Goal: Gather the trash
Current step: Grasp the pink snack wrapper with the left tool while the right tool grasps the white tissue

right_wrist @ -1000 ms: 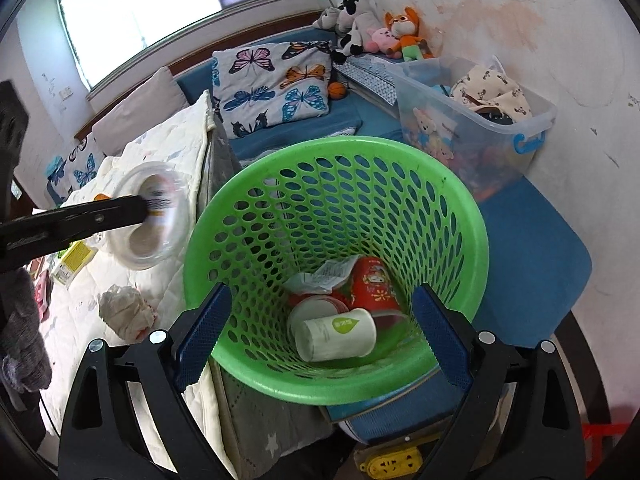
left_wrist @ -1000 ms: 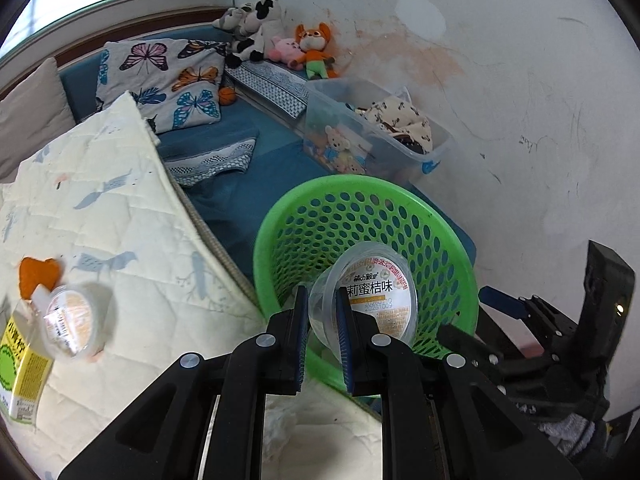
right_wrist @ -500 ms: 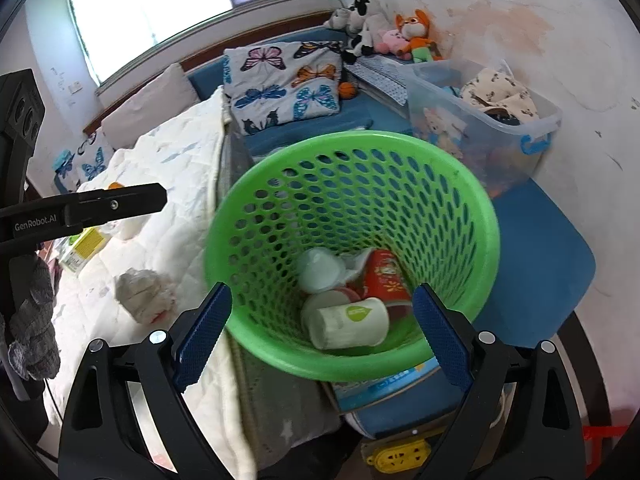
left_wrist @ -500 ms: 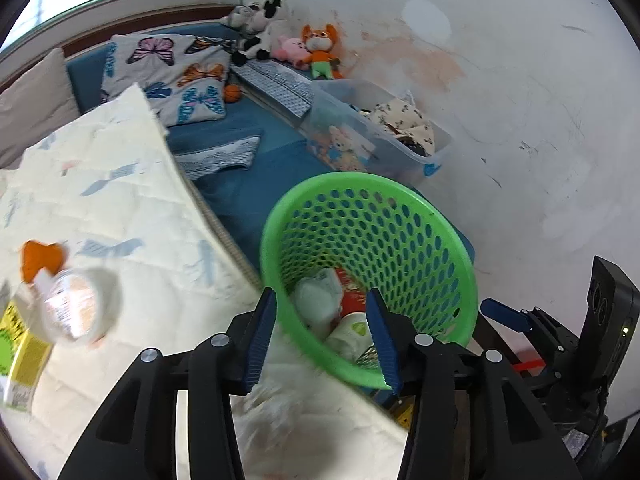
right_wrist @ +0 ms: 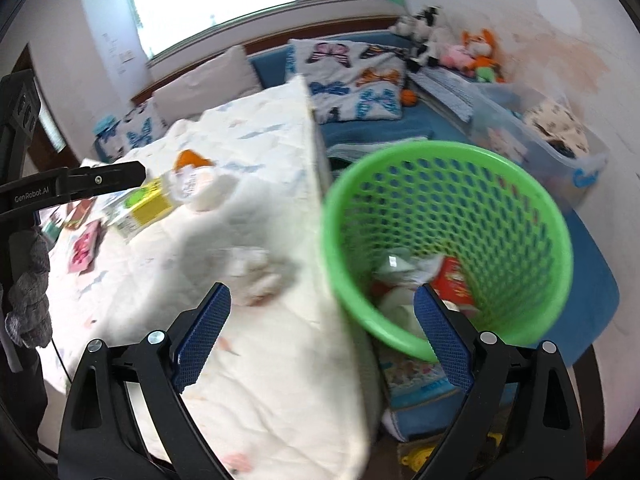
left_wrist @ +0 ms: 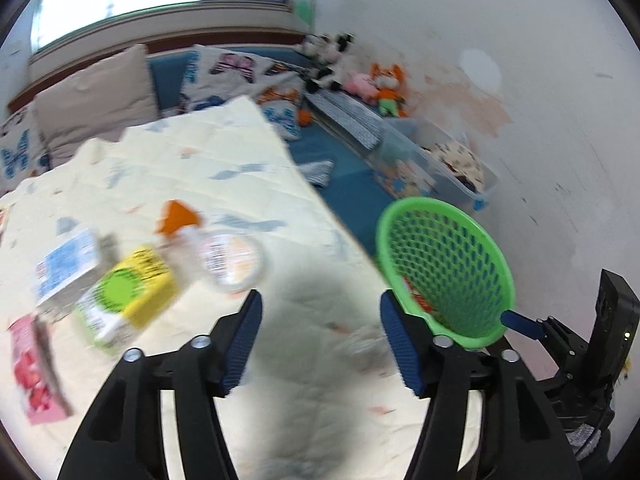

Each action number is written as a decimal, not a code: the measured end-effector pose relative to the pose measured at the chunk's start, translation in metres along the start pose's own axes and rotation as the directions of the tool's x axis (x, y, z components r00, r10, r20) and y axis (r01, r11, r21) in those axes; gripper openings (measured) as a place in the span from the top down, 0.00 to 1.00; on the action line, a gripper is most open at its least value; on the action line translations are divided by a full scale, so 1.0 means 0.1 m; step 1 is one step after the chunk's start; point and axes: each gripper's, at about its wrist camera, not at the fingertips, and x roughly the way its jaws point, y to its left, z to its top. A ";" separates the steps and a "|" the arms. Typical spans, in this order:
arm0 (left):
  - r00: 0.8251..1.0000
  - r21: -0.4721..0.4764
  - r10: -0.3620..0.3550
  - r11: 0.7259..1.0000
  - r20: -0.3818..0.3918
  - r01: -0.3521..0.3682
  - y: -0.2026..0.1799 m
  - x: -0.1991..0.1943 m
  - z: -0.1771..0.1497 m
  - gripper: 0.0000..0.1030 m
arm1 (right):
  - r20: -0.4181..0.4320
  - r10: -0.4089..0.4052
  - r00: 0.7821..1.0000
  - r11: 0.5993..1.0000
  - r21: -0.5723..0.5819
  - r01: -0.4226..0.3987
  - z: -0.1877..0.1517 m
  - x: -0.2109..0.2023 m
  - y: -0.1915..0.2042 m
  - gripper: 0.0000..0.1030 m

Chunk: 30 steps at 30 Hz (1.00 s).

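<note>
Just ahead of spread left fingers (left_wrist: 246, 330): sealed cup (left_wrist: 230, 258).

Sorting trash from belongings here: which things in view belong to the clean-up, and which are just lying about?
Job:
green basket
yellow carton
clear cup
crumpled tissue
pink packet

Lying about:
stuffed toys
butterfly pillow
storage bin

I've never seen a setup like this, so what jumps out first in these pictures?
The bright green basket stands beside the bed with cups and wrappers already inside. More trash lies on the pale quilt: a yellow carton, a clear lidded cup and a crumpled tissue. Both black grippers stand open and empty.
</note>
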 end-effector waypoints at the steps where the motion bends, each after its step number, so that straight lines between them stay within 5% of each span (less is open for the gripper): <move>1: 1.000 -0.011 0.014 1.000 0.007 -0.013 0.08 -0.05 -0.02 0.41 | -0.002 0.006 1.000 1.000 -0.010 -0.006 0.00 0.02 0.05 0.10; 10: 0.987 -0.155 0.152 0.977 0.049 -0.143 0.92 -0.51 -0.35 0.35 | -0.048 0.041 0.998 0.997 -0.063 -0.044 0.05 0.36 0.49 0.10; 18: 0.960 -0.292 0.279 0.921 0.036 -0.257 1.68 -0.76 -0.65 0.26 | -0.082 0.025 0.996 0.997 -0.076 -0.031 0.08 0.61 0.62 0.10; 30: 0.924 -0.382 0.379 0.848 -0.046 -0.366 2.31 -0.61 -0.85 0.22 | -0.104 -0.020 0.994 0.996 -0.087 0.011 0.11 0.80 0.69 0.14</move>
